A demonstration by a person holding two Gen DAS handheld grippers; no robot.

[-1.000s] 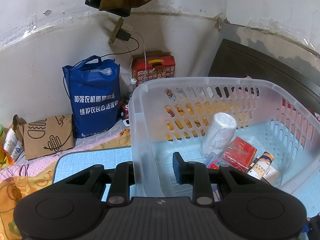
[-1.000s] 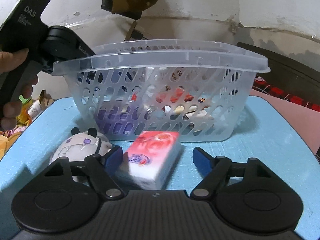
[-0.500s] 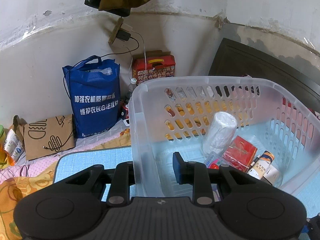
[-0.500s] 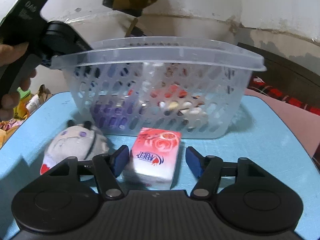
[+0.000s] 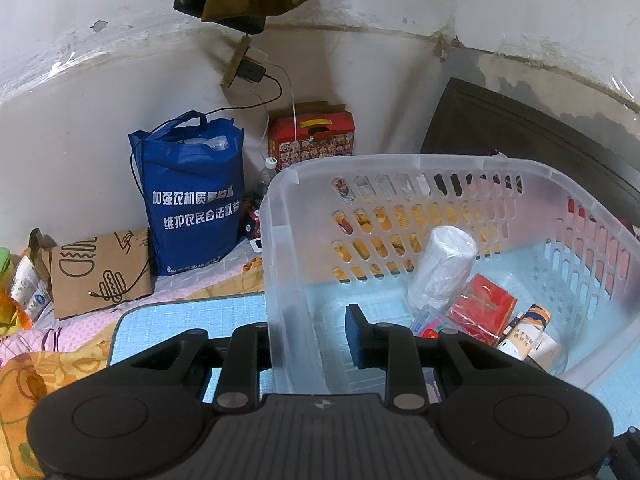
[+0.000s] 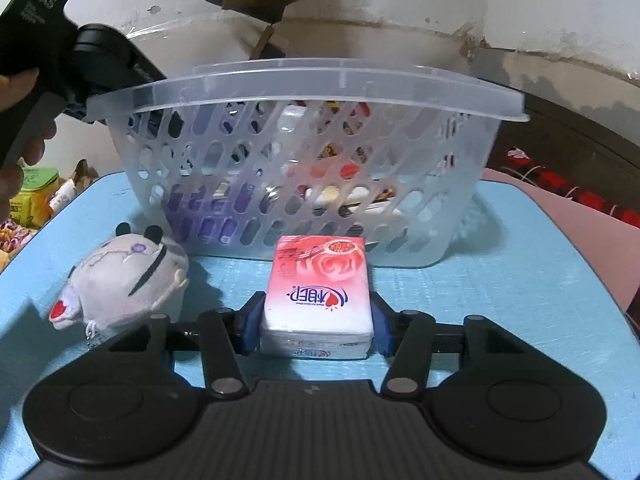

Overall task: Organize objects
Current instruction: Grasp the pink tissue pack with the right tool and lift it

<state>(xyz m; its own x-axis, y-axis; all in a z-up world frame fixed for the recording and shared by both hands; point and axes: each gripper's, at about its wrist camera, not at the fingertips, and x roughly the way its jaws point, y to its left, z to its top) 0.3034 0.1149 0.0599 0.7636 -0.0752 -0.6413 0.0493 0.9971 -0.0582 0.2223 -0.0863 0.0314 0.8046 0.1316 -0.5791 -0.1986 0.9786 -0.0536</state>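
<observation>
A clear plastic basket point(image 5: 280, 220) stands on a blue mat point(image 6: 520, 280); it also shows in the right wrist view point(image 6: 320, 92). My left gripper point(image 5: 308, 336) is shut on the basket's left wall, one finger inside and one outside. Inside lie a white roll point(image 5: 444, 268), a red box point(image 5: 482, 304) and a small bottle point(image 5: 524, 328). My right gripper point(image 6: 316, 324) is shut on a pink tissue pack point(image 6: 320, 280) on the mat in front of the basket. A grey plush toy point(image 6: 128, 276) lies left of the pack.
A blue tote bag point(image 5: 192, 196), a brown paper bag point(image 5: 100, 272) and a red carton point(image 5: 312, 136) stand against the wall behind the mat. A dark headboard point(image 5: 520, 128) is at the right. The left gripper's handle and the hand on it point(image 6: 40, 80) are at upper left.
My right gripper has closed its fingers onto the tissue pack, which has turned square between them. The left gripper and basket have stayed put.
</observation>
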